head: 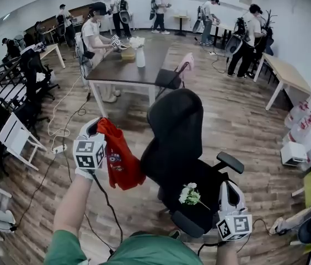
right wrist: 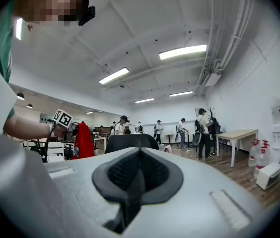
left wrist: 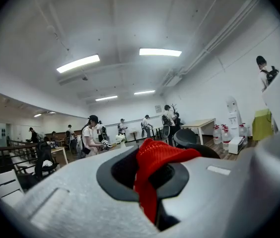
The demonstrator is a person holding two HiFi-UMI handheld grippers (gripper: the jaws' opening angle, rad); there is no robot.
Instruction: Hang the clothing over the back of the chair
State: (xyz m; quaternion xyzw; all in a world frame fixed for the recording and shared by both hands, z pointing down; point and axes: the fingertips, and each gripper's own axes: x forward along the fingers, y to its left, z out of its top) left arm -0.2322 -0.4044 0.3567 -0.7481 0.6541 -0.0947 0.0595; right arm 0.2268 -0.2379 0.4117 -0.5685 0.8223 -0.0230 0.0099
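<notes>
In the head view the red garment (head: pixel 120 158) hangs from my left gripper (head: pixel 96 127), which is shut on its top edge, just left of the black office chair (head: pixel 176 139). The left gripper view shows the red mesh fabric (left wrist: pixel 160 155) pinched between the jaws of that gripper (left wrist: pixel 147 175), with the chair's top (left wrist: pixel 187 137) just beyond. My right gripper (head: pixel 228 189) is shut and empty at the chair's right side, beside its armrest (head: pixel 230 162). In its own view the right gripper (right wrist: pixel 137 175) faces the chair back (right wrist: pixel 130 142), with the garment (right wrist: pixel 84 140) to the left.
A small white flower sprig (head: pixel 190 195) lies on the chair seat. A dark table (head: pixel 117 70) with a white vase (head: pixel 140 57) stands behind, with a pink-draped chair (head: pixel 178 70) beside it. White folding chairs (head: pixel 15 137) and floor cables (head: pixel 62 128) are at left. Several people stand at the back.
</notes>
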